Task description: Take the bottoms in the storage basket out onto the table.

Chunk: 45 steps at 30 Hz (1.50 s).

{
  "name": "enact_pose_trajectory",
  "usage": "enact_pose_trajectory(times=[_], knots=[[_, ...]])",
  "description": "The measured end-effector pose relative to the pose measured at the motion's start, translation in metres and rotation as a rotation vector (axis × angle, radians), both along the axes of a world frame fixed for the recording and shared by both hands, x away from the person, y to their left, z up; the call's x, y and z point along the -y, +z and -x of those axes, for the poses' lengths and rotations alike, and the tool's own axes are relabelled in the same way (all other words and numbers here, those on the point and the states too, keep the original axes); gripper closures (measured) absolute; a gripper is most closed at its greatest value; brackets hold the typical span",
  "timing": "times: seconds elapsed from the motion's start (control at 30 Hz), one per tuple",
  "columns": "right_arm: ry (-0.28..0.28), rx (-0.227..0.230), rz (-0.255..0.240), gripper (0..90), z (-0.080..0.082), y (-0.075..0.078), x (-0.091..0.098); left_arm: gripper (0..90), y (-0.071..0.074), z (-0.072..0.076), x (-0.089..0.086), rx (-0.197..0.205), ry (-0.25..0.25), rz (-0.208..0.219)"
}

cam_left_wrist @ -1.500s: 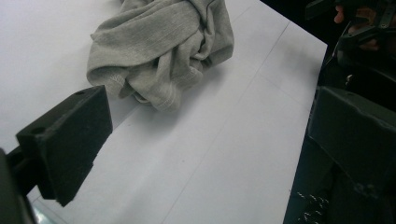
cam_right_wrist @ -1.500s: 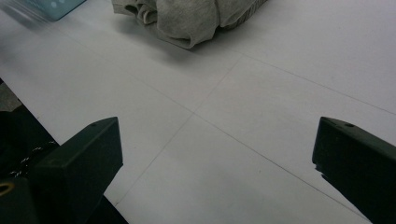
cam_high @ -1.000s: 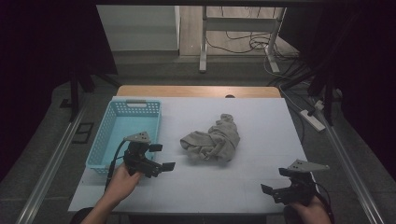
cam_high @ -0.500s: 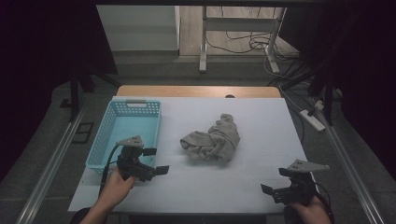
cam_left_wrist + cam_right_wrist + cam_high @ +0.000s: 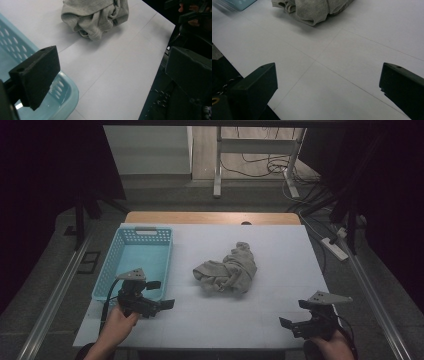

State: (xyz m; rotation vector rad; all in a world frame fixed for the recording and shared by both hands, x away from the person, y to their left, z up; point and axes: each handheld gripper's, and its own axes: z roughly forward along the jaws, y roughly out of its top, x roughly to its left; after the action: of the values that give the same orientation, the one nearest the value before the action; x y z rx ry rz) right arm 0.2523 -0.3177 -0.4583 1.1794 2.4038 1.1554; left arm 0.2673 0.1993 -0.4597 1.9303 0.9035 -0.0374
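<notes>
Left gripper: the left gripper [image 5: 159,294] sat at about 8 o'clock on the table, jaws spread wide with nothing between them, just off the near right corner of the basket.
Right gripper: the right gripper [image 5: 296,313] hovered at about 4 o'clock near the front edge, jaws held wide apart and empty.
Cloth: the grey cloth [image 5: 227,270] lay crumpled in a heap near the middle of the table, touching neither gripper and well apart from both; in the left gripper view it lay at 12 o'clock [image 5: 95,16], and in the right gripper view at 12 o'clock too [image 5: 312,8].
Basket: the light blue basket [image 5: 112,262] stood at 9 to 10 o'clock along the left edge, apart from the cloth.
Open room: bare white surface ran between the cloth and both grippers, and between the cloth and the basket's right wall.
Edges: the front edge lay just below both hands; the right gripper was close to the right front corner.
Surface: the white table [image 5: 280,250] was matte, marked with thin seam lines, with a wooden strip [image 5: 210,217] at its far edge.
Room: dim, with a grey floor, cables [image 5: 260,167] and a power strip [image 5: 335,247] beyond the table.
</notes>
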Motion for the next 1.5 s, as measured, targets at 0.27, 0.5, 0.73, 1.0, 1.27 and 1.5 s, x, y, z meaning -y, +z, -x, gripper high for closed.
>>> enact_pose_trajectory(times=[0.27,0.5,0.73,1.0,1.27,1.5], knots=[[-0.002,0.001,0.001,2.0,0.0,0.0,0.0,0.5,-0.001,0.007,-0.009,-0.001,0.023,0.001],[-0.003,0.001,0.002,2.0,0.0,0.0,0.0,0.4,-0.001,0.013,-0.017,0.001,0.042,0.002],[-0.002,0.001,0.002,2.0,0.0,0.0,0.0,0.1,-0.003,0.019,-0.023,0.012,0.062,-0.006],[-0.002,0.001,0.003,2.0,0.0,0.0,-0.001,0.1,-0.006,0.026,-0.032,0.014,0.086,0.001],[-0.001,0.001,0.006,2.0,0.0,0.0,-0.001,0.0,-0.008,0.034,-0.039,0.022,0.104,0.009],[0.0,0.0,0.006,2.0,0.0,0.0,-0.001,0.0,-0.014,0.042,-0.047,0.016,0.132,0.012]])
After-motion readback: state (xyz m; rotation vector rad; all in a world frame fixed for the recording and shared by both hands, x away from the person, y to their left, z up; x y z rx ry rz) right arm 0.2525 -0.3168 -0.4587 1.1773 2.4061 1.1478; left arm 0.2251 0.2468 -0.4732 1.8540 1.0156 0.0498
